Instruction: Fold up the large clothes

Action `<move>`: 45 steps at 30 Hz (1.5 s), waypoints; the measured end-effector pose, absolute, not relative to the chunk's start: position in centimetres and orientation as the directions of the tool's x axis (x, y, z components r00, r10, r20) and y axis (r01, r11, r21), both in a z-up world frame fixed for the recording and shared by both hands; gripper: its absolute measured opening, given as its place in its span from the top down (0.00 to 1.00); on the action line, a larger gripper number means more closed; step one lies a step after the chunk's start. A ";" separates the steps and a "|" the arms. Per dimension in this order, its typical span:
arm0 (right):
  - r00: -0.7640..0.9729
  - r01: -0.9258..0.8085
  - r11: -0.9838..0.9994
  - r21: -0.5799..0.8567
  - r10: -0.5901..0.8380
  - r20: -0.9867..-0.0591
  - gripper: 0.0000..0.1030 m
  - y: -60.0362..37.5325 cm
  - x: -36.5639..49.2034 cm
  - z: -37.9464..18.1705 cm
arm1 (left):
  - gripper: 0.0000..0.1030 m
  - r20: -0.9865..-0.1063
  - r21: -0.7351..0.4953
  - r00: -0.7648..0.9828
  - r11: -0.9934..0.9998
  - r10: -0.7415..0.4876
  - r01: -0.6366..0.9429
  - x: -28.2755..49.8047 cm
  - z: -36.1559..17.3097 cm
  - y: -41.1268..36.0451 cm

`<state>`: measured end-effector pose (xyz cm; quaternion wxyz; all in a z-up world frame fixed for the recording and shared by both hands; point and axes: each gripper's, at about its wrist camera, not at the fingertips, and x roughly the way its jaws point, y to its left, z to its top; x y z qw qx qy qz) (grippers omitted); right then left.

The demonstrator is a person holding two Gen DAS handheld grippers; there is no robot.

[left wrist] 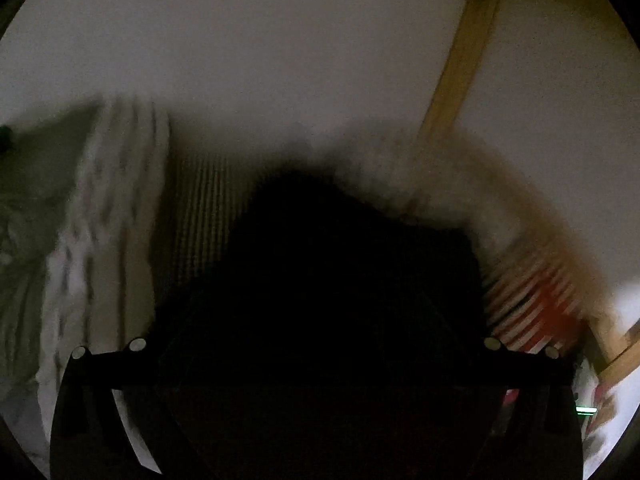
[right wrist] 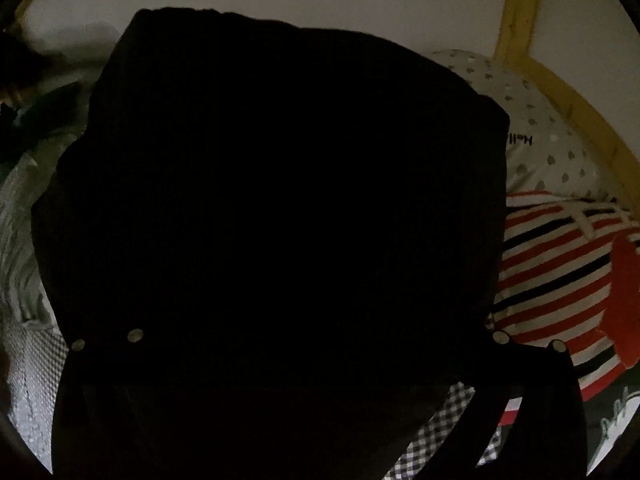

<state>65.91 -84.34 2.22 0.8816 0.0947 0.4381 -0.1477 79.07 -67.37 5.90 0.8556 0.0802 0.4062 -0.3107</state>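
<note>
A black garment (left wrist: 344, 264) fills the lower middle of the left wrist view, which is blurred. It hangs over the left gripper (left wrist: 316, 360) and hides the fingers. In the right wrist view the same black garment (right wrist: 280, 200) covers most of the frame and drapes over the right gripper (right wrist: 316, 360). The fingers are lost in the dark cloth, so the jaws' state does not show in either view.
A red, black and white striped pillow (right wrist: 568, 272) and a dotted white pillow (right wrist: 532, 128) lie at the right. Checked cloth (right wrist: 440, 432) lies below. Pale bedding (left wrist: 100, 220) is at the left. A white wall with a yellow wooden beam (left wrist: 460, 60) stands behind.
</note>
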 end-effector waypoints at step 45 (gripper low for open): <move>0.604 0.478 0.877 -0.051 -0.371 -0.705 0.03 -55.8 29.4 10.6 | 0.04 -0.693 -0.083 0.550 0.809 -0.466 0.581 38.6 8.7 -40.0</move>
